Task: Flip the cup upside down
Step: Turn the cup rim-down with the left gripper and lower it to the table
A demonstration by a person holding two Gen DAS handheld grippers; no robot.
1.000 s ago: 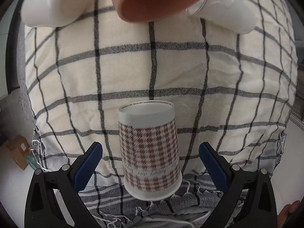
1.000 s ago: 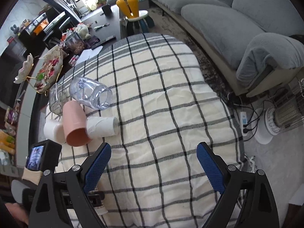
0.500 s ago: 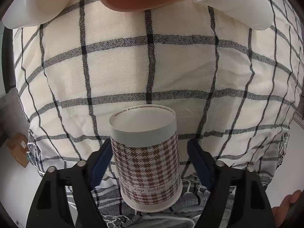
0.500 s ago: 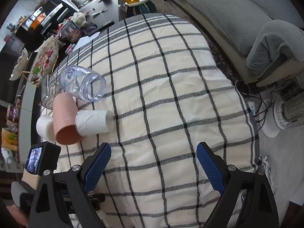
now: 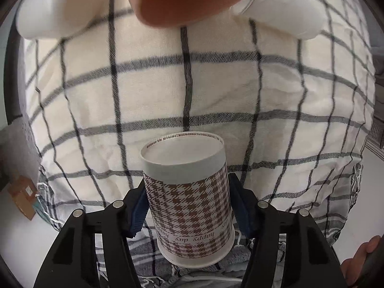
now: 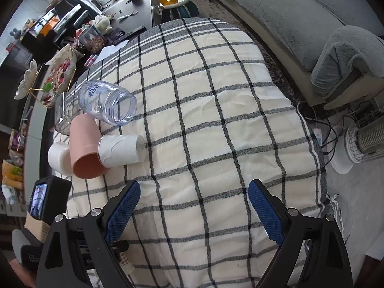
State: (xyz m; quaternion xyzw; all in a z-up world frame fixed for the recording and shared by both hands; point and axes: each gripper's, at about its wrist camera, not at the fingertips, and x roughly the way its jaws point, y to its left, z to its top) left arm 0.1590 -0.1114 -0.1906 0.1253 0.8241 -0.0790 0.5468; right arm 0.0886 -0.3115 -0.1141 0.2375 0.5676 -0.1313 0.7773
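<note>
A paper cup [image 5: 189,201] with a brown houndstooth pattern stands upside down near the front edge of the checked tablecloth [image 5: 192,91]; its lettering reads inverted. My left gripper [image 5: 188,211] is shut on the cup, a blue pad pressed on each side. My right gripper [image 6: 194,206] is open and empty above the cloth's near edge. The left gripper's camera body [image 6: 46,201] shows at the lower left of the right wrist view; the paper cup is hidden there.
A pink cup [image 6: 84,148], two white cups [image 6: 122,151] [image 6: 57,156] and a clear plastic jar [image 6: 108,105] lie on their sides at the cloth's left. A grey sofa [image 6: 300,24] and a heater [image 6: 367,141] stand to the right.
My left gripper moved forward around the paper cup and closed from wide open onto its sides. The right gripper drifted slightly and stayed open.
</note>
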